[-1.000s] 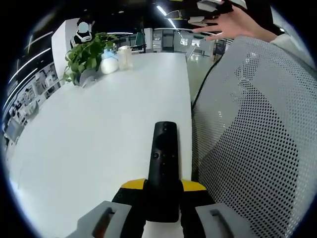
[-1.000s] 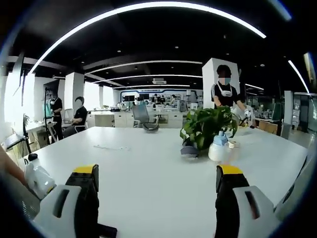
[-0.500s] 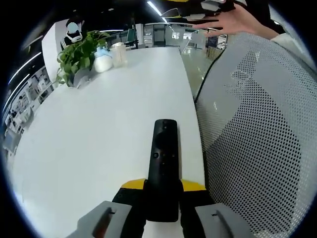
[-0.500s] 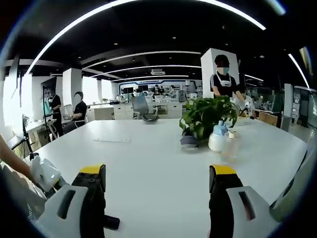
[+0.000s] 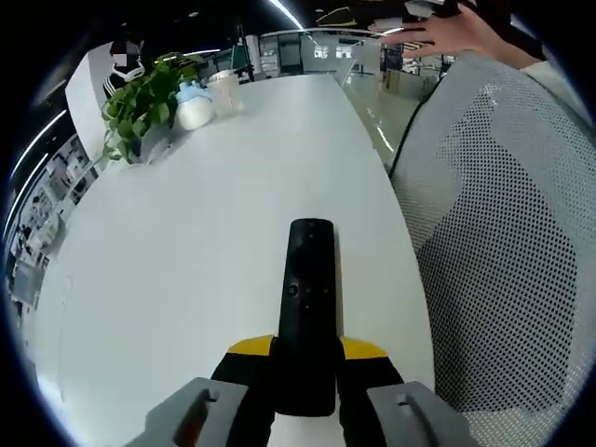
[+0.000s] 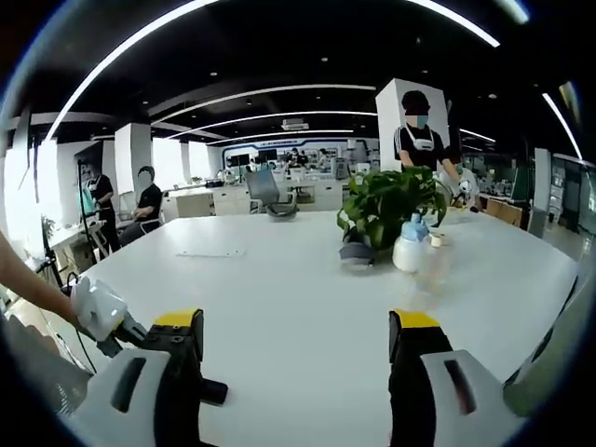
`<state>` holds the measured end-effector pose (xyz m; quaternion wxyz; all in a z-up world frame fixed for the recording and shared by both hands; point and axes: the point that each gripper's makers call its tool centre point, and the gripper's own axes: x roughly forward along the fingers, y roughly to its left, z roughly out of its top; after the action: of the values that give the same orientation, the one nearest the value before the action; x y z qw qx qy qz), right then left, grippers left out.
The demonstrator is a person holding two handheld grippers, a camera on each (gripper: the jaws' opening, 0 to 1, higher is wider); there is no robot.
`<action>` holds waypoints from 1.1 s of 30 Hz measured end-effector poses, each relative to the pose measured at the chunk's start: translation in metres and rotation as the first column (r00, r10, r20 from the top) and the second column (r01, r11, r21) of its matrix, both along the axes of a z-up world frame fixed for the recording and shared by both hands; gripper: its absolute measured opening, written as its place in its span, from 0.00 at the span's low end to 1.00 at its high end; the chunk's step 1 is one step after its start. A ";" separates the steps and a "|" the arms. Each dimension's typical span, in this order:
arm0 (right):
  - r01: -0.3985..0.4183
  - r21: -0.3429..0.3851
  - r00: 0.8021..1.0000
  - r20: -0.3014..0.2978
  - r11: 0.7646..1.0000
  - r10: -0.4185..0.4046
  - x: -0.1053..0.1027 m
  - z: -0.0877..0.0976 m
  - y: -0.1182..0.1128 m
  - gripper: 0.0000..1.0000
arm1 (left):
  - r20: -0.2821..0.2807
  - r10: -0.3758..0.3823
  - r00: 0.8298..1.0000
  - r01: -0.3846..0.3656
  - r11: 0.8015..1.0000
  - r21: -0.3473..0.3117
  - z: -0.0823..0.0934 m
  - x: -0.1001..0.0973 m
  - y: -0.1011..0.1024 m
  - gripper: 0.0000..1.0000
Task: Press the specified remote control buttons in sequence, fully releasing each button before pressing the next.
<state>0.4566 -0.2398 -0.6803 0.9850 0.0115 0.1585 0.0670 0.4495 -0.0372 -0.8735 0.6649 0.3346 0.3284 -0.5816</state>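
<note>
The left gripper [image 5: 305, 372] was clamped on the near end of a black remote [image 5: 305, 307], which ran up the lower-middle of the left gripper view w/ its button face up and its far end over the white table [image 5: 186, 242]. The round buttons sat abt mid-length of the remote, clear of the jaws. At the right of that view a mesh chair back [image 5: 503, 233] stood close beside the table edge; a hand [image 5: 447, 33] showed at the top right.

In the right gripper view the right gripper [image 6: 293, 372] had its jaws wide apart, nothing btwn them, low in the frame over the table. The remote's dark tip [image 6: 212, 391] poked in at lower left, beside the left-hand jaw.

Judgement: the right gripper was not yet on a button. To press well it would prob need closing so one jaw tip acts as a finger, then coming down square on a single button while the left grip holds the remote level and firm. Lift fully clear before the next press; keep the remote in frame.

A plant [image 6: 386, 209] and white spray bottle [image 6: 407, 250] sat upper right, well apart from the remote. No brand, label or writing could be read; button marks too small.
</note>
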 end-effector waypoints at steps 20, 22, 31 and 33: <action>0.041 -0.009 0.993 -0.110 0.999 -0.042 -0.006 -0.018 -0.013 0.65 | 0.059 -0.001 0.998 -0.003 0.998 0.064 0.002 0.061 0.009 0.24; 0.037 -0.023 0.992 -0.117 0.999 -0.039 -0.006 -0.020 -0.012 0.65 | 0.059 -0.001 0.998 -0.003 0.997 0.071 0.002 0.067 0.010 0.24; 0.037 -0.038 0.989 -0.140 0.999 -0.042 -0.007 -0.024 -0.013 0.63 | 0.083 0.006 0.997 -0.013 0.996 0.092 0.002 0.098 0.014 0.24; 0.038 -0.037 0.989 -0.144 0.999 -0.043 -0.007 -0.024 -0.014 0.62 | 0.100 0.008 0.995 -0.018 0.995 0.094 0.001 0.107 0.015 0.24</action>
<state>0.4500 -0.2536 -0.7048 0.9721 0.0027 0.2305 0.0431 0.5562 -0.0220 -0.8721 0.6676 0.3923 0.3240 -0.5436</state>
